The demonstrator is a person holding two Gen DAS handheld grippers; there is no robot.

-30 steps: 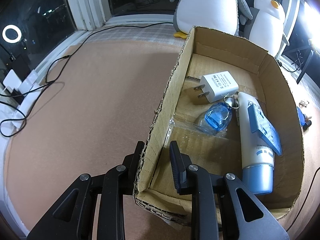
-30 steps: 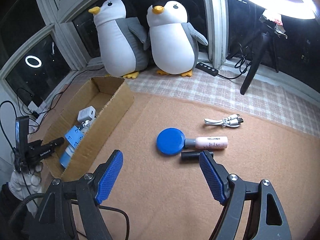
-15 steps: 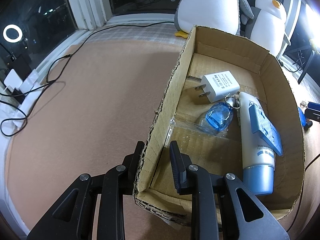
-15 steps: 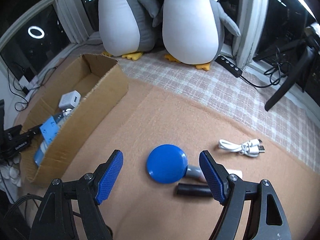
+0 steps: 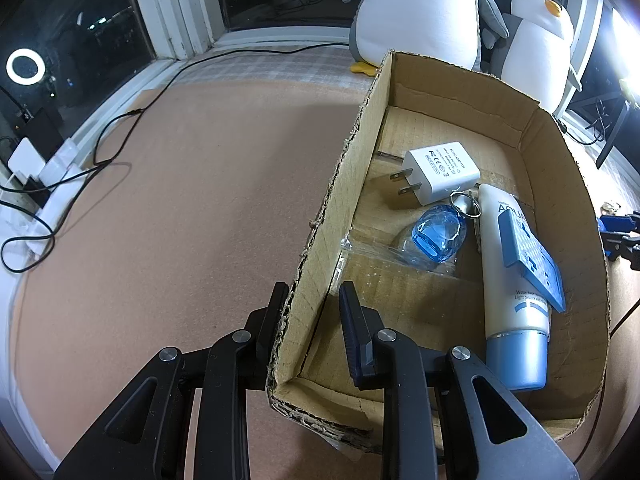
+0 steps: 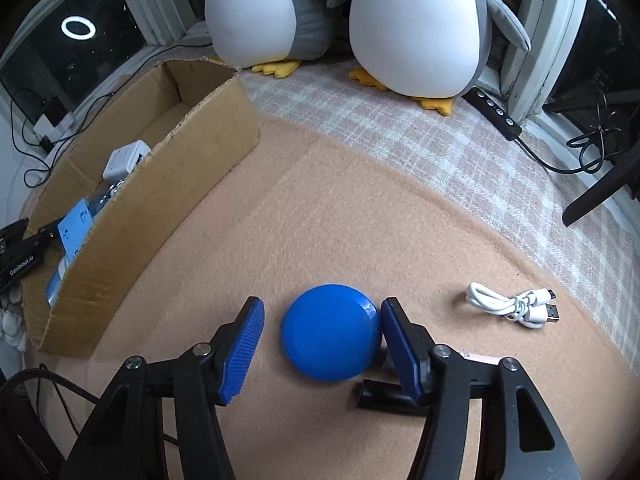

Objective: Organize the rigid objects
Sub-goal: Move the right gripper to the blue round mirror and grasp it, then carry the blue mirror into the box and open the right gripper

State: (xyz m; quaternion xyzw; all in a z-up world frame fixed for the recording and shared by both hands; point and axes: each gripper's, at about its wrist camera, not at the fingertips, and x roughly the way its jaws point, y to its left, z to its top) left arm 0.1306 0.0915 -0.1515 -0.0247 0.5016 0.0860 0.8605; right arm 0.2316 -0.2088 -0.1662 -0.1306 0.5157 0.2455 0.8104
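Note:
My left gripper point(image 5: 314, 300) is shut on the near left wall of the cardboard box point(image 5: 344, 184), one finger outside and one inside. The box holds a white charger point(image 5: 440, 170), a blue keyfob point(image 5: 440, 236), a white-and-blue tube point(image 5: 512, 292) and a flat blue piece point(image 5: 530, 258). In the right wrist view my right gripper point(image 6: 320, 334) is open with its blue pads on either side of a round blue disc point(image 6: 330, 336) on the tan mat. A black cylinder point(image 6: 384, 398) and a pink tube point(image 6: 480, 359) lie just behind the right finger, mostly hidden.
A coiled white USB cable point(image 6: 512, 306) lies right of the disc. The box point(image 6: 132, 200) stands to the left. Two plush penguins point(image 6: 412, 28) sit at the back on a checked cloth. A black cable remote point(image 6: 496, 112) and a tripod leg point(image 6: 600, 196) are at the right.
My right gripper has moved forward and down and its fingers now straddle the blue disc, with the opening narrower. My left gripper has kept its hold on the box wall.

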